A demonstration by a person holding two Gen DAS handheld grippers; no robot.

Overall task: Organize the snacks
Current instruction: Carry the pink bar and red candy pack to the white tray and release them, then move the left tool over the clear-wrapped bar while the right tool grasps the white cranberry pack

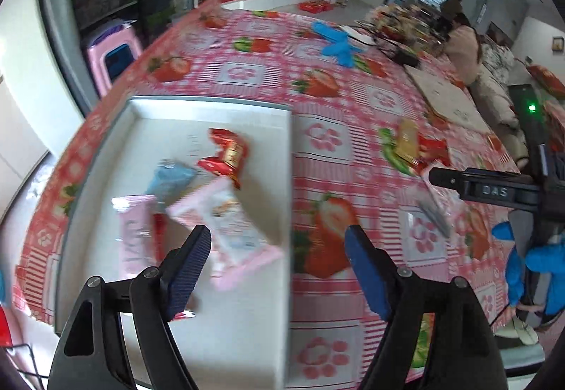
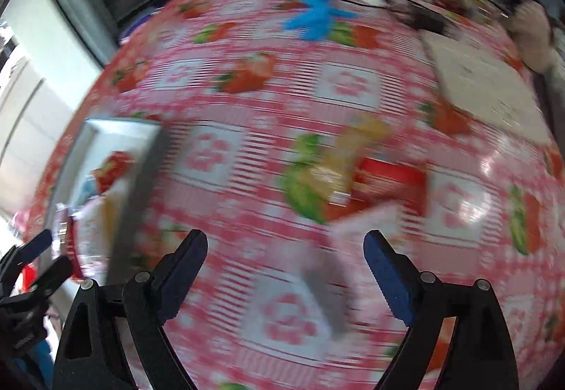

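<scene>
A white tray (image 1: 282, 149) lies on the strawberry tablecloth at the left and holds a red packet (image 1: 227, 151), a blue packet (image 1: 169, 178), a pink packet (image 1: 134, 234) and a white-pink packet (image 1: 236, 231). My left gripper (image 1: 279, 245) is open and empty just above the tray's near right part. On the cloth to the right lie a yellow packet (image 2: 349, 157), a red packet (image 2: 388, 178) and a white-pink packet (image 2: 360, 231). My right gripper (image 2: 286, 252) is open and empty above the cloth, just short of those packets. The right wrist view is blurred.
Blue gloves (image 1: 335, 40) lie at the far side of the table. A flat cardboard sheet (image 2: 487, 86) lies at the far right. A person (image 1: 462, 47) sits at the far end. A pink stool (image 1: 109, 54) stands left of the table.
</scene>
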